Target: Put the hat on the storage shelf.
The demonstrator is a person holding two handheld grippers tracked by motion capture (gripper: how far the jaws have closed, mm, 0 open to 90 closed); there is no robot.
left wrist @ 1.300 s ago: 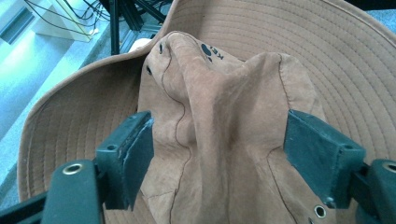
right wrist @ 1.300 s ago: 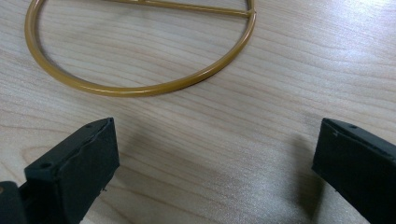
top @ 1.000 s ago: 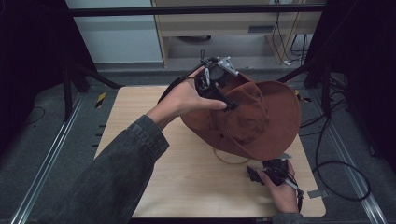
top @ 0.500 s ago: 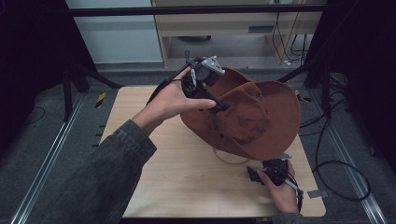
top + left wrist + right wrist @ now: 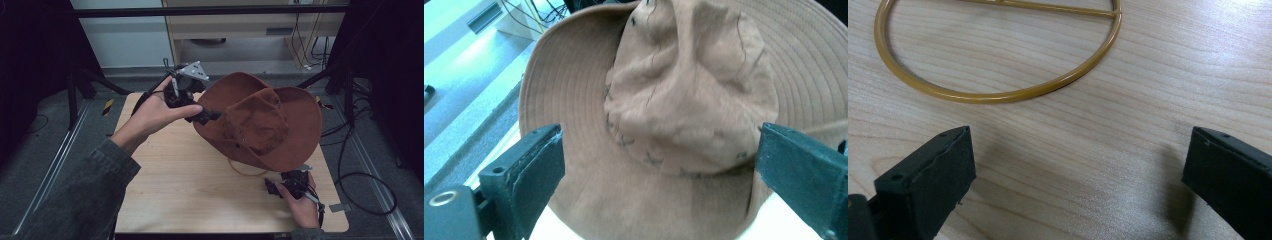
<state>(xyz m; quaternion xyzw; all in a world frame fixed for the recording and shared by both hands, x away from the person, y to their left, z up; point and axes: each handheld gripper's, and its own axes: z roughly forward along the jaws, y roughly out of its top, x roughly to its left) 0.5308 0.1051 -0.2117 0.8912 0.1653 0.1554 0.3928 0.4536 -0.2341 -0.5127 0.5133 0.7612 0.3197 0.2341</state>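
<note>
On the wooden surface, a brown hat sits over a gold ring stand.
Left gripper jaws, just opened, stand apart off its brim; right gripper jaws gape empty.

The high view is dim: the room's left and right sides sink into near black, and the table is the only evenly lit surface, under soft light from above. The hat throws a faint shadow beneath its near brim. The left gripper view is brighter and washed out, with a pale bluish glare on the floor at far left and slight blur over the hat's crown. The right gripper view is sharp on the wood grain, while the tongs at the near edge look soft and cast blurry shadows.
</note>
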